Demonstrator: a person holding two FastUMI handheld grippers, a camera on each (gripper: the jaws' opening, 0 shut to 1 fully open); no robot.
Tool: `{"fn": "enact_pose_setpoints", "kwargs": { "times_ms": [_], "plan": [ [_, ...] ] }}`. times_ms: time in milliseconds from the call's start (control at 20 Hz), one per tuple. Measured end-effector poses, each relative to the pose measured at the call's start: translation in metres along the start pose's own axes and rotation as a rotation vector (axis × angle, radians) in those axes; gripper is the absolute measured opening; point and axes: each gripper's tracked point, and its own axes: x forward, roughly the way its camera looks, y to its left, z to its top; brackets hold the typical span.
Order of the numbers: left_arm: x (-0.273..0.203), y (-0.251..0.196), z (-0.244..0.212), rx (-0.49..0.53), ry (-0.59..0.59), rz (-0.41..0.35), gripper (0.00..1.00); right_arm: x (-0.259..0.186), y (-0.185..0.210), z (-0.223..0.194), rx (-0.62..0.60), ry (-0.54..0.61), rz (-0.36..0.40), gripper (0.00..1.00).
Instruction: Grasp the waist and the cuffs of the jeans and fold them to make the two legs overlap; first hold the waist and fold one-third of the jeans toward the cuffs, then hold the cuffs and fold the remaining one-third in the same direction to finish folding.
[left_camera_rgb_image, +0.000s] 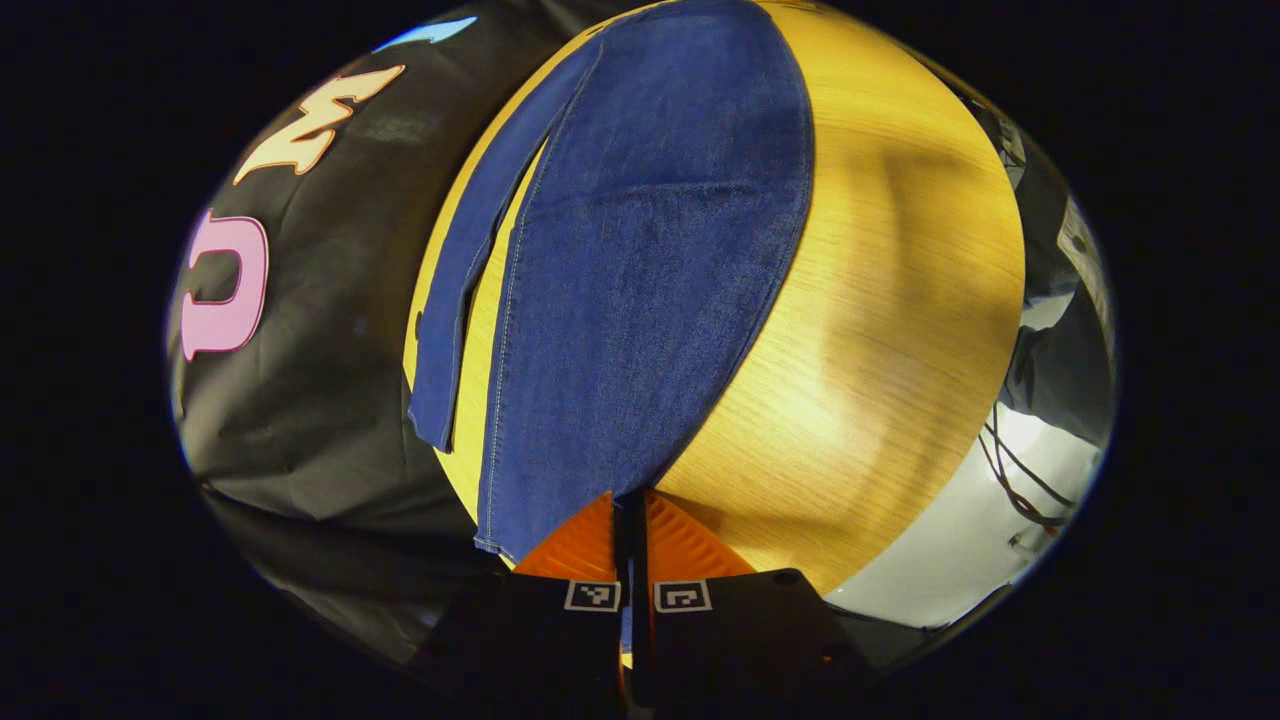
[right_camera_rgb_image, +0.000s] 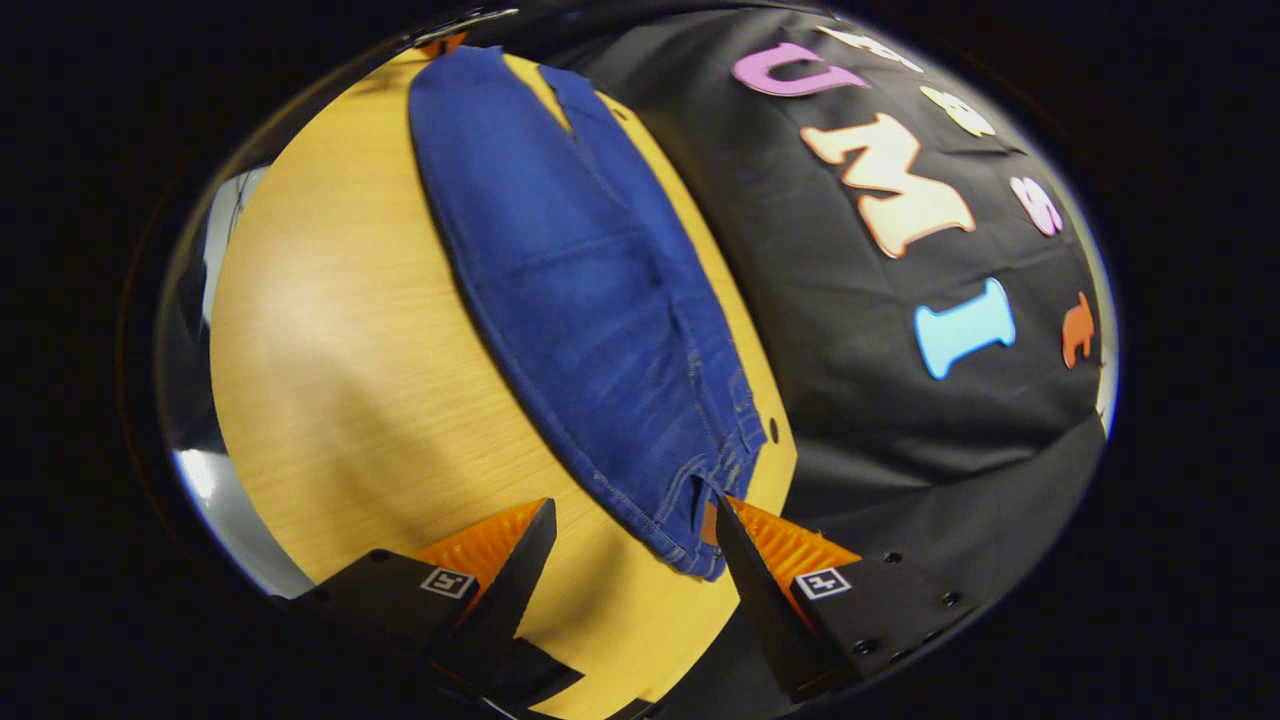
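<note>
Blue jeans (left_camera_rgb_image: 650, 270) lie lengthwise on the wooden table (left_camera_rgb_image: 900, 300), one leg folded over the other, with a strip of the lower leg (left_camera_rgb_image: 460, 270) showing along the far side. My left gripper (left_camera_rgb_image: 630, 500) is shut on the cuff end of the top leg, and denim shows between its fingers. In the right gripper view the jeans (right_camera_rgb_image: 570, 270) run away from me with the waist (right_camera_rgb_image: 715, 470) nearest. My right gripper (right_camera_rgb_image: 633, 508) is open around the waist corner, one fingertip (right_camera_rgb_image: 725, 510) at the waistband and the other over bare table (right_camera_rgb_image: 350, 350).
The black cloth wall (left_camera_rgb_image: 320, 400) hangs close behind the table's far edge. To the right in the left gripper view, a white floor with dark cables (left_camera_rgb_image: 1010, 480) lies past the table's edge. A broad strip of bare wood runs beside the jeans.
</note>
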Motion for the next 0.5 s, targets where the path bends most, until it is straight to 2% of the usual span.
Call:
{"fn": "enact_pose_setpoints", "kwargs": {
  "times_ms": [150, 200, 250, 300, 400, 500],
  "plan": [
    [0.001, 0.001, -0.001, -0.001, 0.023, 0.005, 0.00, 0.021, -0.002, -0.004, -0.109, -0.025, 0.007, 1.00],
    [0.000, 0.000, 0.000, 0.001, 0.029, 0.007, 0.00, 0.027, -0.001, -0.004, -0.133, -0.029, 0.020, 0.94],
    [0.000, 0.001, 0.000, 0.000, 0.034, 0.007, 0.00, 0.033, -0.004, -0.006, -0.169, -0.032, 0.012, 0.93],
    [0.001, 0.001, -0.001, -0.002, 0.038, 0.008, 0.00, 0.039, -0.008, -0.003, -0.202, -0.044, -0.001, 0.82],
    [0.000, 0.001, -0.001, -0.007, 0.045, 0.009, 0.00, 0.051, -0.006, -0.004, -0.214, -0.038, 0.007, 0.79],
    [0.000, 0.001, 0.001, -0.008, 0.049, 0.012, 0.00, 0.064, -0.002, -0.004, -0.227, -0.024, 0.018, 0.53]
  ]
}}
